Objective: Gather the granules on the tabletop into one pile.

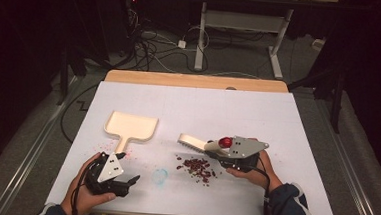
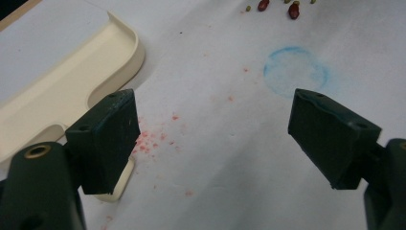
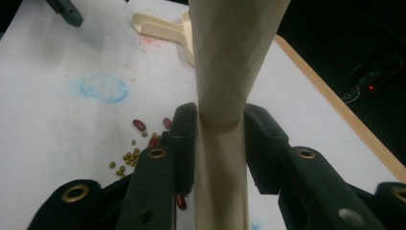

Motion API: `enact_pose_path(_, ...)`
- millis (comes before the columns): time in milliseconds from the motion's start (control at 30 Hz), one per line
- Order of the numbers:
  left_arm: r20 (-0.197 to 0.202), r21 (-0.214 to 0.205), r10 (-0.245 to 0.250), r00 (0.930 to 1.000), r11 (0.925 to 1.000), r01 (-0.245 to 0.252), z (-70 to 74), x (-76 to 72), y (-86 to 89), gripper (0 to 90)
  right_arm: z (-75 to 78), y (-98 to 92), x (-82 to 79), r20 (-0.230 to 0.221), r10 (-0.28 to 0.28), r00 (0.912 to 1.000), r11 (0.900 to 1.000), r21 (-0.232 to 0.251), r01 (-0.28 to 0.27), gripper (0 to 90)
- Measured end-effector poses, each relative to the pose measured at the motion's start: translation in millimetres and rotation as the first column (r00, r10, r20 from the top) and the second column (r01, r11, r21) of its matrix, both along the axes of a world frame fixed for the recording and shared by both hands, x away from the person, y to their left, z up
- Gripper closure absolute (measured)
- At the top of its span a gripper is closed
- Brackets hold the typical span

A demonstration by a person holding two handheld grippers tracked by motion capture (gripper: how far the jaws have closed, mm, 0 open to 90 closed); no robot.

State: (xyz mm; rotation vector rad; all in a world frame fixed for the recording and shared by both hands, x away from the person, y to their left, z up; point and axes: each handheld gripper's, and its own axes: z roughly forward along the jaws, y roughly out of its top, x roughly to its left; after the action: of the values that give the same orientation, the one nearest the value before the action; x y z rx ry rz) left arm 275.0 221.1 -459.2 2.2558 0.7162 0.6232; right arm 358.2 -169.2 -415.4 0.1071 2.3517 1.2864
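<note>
A cream dustpan (image 1: 130, 125) lies flat at the table's left, its handle pointing toward me. My right gripper (image 1: 212, 148) is shut on the handle of a cream brush (image 1: 194, 141), which reaches left above a small pile of red and green beans (image 1: 198, 168). In the right gripper view the jaws (image 3: 220, 120) clamp the brush handle (image 3: 230, 62), with beans (image 3: 136, 143) on the table below. My left gripper (image 1: 128, 168) rests open near the front left, nothing between its fingers. In the left gripper view its jaws (image 2: 210, 129) stand wide, with the dustpan (image 2: 57, 91) just past the left one.
A blue ring stain (image 1: 160, 176) marks the white sheet between the grippers, and red specks (image 1: 107, 146) lie beside the dustpan handle. The table's wooden far edge (image 1: 195, 80) borders a floor with cables and desk legs. The white sheet (image 1: 228, 110) is bare behind the tools.
</note>
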Motion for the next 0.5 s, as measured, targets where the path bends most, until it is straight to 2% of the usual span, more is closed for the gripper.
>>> enact_pose_path(133, 0.004, -0.001, 0.0, 1.0, 1.0, 0.0, 0.7, -0.5, 0.1, 17.2, 19.9, -6.6, -8.4, -0.018, -0.022, 0.9996, 0.9997, 0.008, 0.022, 67.8)
enact_pose_path(233, 0.006, 0.0, -0.001, 1.0, 1.0, 0.001, 1.2, -0.7, 0.3, 17.2, 34.7, -9.5, -16.7, -0.065, -0.023, 0.9976, 0.9997, -0.003, 0.023, 67.8)
enact_pose_path(300, 0.006, -0.001, -0.002, 1.0, 1.0, 0.002, 1.6, -0.9, 0.5, 17.2, 43.4, -10.6, -23.1, -0.118, -0.006, 0.993, 0.9998, -0.02, 0.004, 67.9)
enact_pose_path(367, 0.008, -0.001, -0.002, 1.0, 1.0, 0.002, 2.0, -1.3, 0.7, 17.2, 49.5, -10.4, -32.2, -0.141, 0.006, 0.9901, 0.9993, -0.036, -0.011, 67.8)
enact_pose_path(500, 0.011, -0.002, -0.004, 0.9999, 1.0, 0.004, 2.3, -1.8, 0.5, 17.2, 54.2, -6.0, -49.7, -0.205, 0.06, 0.9769, 0.9925, -0.092, -0.08, 67.8)
